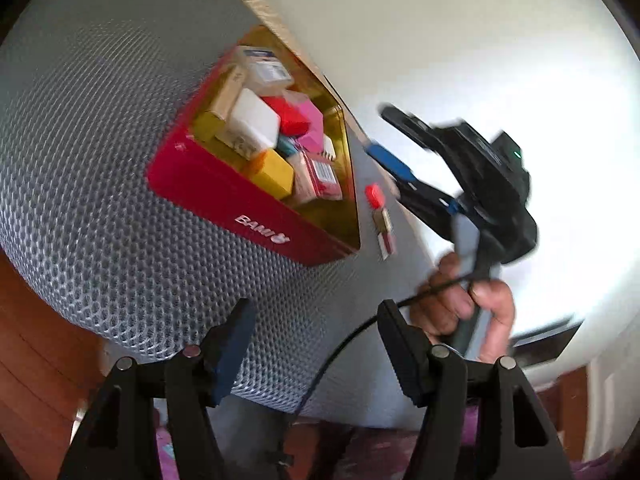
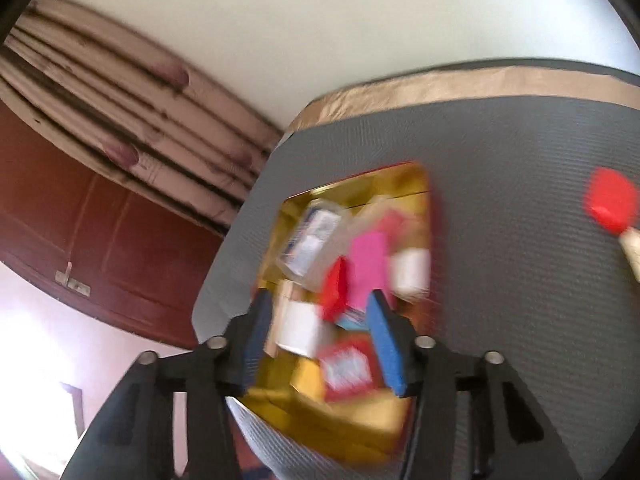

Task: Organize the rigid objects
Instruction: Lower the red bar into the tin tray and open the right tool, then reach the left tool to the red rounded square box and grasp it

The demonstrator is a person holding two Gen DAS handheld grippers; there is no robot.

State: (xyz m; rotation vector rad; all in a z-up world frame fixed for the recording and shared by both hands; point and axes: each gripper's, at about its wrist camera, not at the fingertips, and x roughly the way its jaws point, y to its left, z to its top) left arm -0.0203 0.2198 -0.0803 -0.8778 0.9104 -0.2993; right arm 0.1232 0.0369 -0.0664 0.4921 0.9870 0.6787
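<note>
My right gripper [image 2: 324,340] hangs open and empty over the full red tin [image 1: 224,196], my left gripper [image 1: 312,344] open too, while the loose red block [image 1: 374,195] lies just right of the tin, nearer my right hand [image 1: 468,300].

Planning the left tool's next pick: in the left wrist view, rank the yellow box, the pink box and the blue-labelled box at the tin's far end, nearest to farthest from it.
1. Yellow box: near end of the red tin.
2. Pink box: middle, toward the tin's right wall.
3. Blue-labelled box: far corner.

Measured from the left tool.
</note>
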